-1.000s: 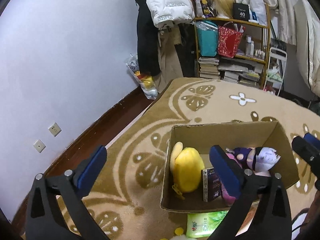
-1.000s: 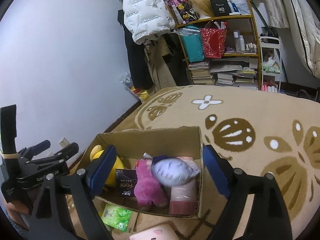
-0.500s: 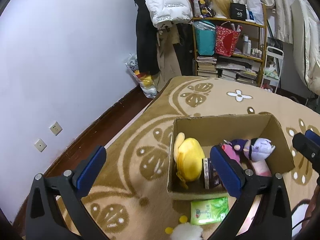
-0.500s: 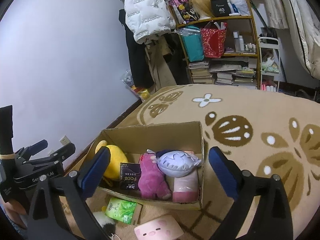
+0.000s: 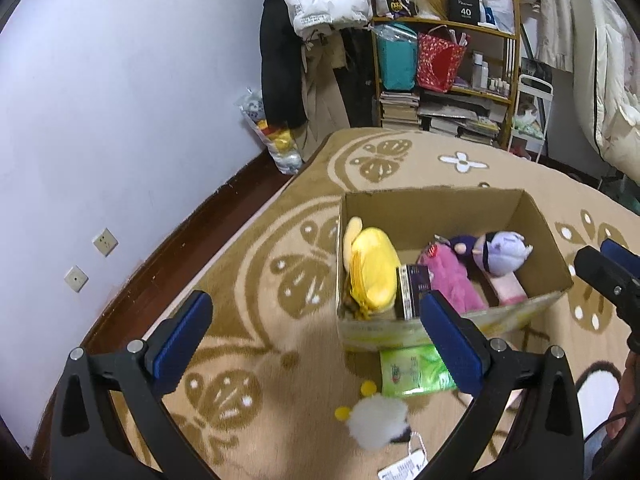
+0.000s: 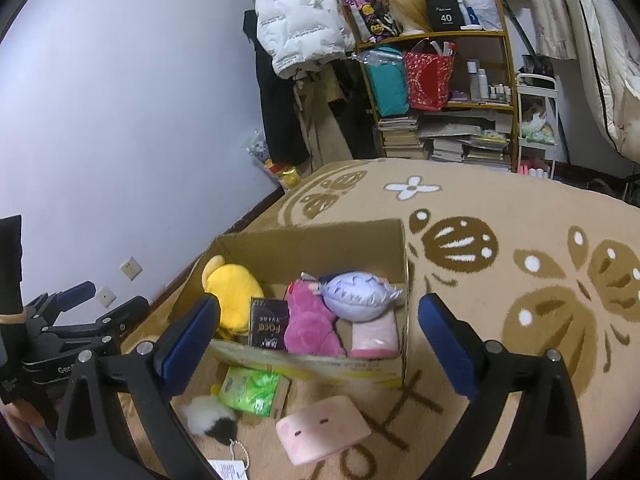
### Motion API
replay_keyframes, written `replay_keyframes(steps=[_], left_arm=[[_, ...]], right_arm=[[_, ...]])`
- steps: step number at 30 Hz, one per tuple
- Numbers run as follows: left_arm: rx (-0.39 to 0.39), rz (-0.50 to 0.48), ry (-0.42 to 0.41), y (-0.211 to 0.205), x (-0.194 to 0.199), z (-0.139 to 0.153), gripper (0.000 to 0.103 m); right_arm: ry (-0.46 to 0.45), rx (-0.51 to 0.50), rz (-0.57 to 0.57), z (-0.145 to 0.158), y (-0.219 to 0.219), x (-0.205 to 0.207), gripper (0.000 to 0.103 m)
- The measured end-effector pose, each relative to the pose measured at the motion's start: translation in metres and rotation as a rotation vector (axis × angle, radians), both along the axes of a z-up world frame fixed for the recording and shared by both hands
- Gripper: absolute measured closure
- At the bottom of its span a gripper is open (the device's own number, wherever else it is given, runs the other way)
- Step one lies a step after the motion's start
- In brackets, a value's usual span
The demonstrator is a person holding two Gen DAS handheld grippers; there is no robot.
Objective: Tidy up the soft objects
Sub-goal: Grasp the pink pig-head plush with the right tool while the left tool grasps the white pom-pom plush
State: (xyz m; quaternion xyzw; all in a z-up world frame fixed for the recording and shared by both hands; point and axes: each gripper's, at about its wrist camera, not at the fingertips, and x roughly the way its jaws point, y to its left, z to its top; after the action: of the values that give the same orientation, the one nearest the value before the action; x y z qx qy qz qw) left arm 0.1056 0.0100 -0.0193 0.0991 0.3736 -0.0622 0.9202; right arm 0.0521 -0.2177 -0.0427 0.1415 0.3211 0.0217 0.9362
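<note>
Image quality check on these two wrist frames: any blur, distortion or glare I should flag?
Left wrist view: strong fisheye bending of wall and rug, dark corner vignette; motion smear on the cardboard box rim and the white fluffy toy. Right wrist view: same curvature, but sharper; the dark tissue pack lettering is legible. Dim indoor light in both, with no harsh glare.

1. Cardboard box: plain brown, yellow print along its near side.
2. Inside: yellow plush, hot-pink plush, lilac-haired doll w/ dark purple, pale pink roll, black pack w/ pink lettering.
3. Rug: beige w/ brown butterfly shapes, white dots, white flower.
4. On rug: green tissue pack, pink pig-face cushion, white & black fluffy toy.
5. Gripper pads: blue on black frames.
6. Wall: pale lilac-white.
</note>
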Motion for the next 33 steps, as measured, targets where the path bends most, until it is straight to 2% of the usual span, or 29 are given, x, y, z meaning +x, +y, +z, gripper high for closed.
replay_keyframes(steps=[8, 15, 25, 29, 33], left_arm=[[-0.035, -0.01, 0.045, 0.007, -0.011, -0.007, 0.001], [-0.057, -0.021, 0.15, 0.01, -0.013, -0.024, 0.001], [0.055, -0.044, 0.26, -0.006, -0.014, -0.058, 0.001], [0.061, -0.047, 0.318, -0.007, -0.008, -0.07, 0.001], [0.086, -0.029, 0.332, -0.007, -0.006, -0.076, 0.001]], right_arm=[[0.044, -0.027, 0.032, -0.012, 0.016, -0.009, 0.0], [0.108, -0.071, 0.078, -0.027, 0.03, -0.013, 0.0], [0.222, -0.143, 0.166, -0.054, 0.045, -0.008, 0.0], [0.265, -0.156, 0.183, -0.066, 0.049, -0.005, 0.0], [0.301, -0.155, 0.192, -0.076, 0.049, -0.002, 0.0]])
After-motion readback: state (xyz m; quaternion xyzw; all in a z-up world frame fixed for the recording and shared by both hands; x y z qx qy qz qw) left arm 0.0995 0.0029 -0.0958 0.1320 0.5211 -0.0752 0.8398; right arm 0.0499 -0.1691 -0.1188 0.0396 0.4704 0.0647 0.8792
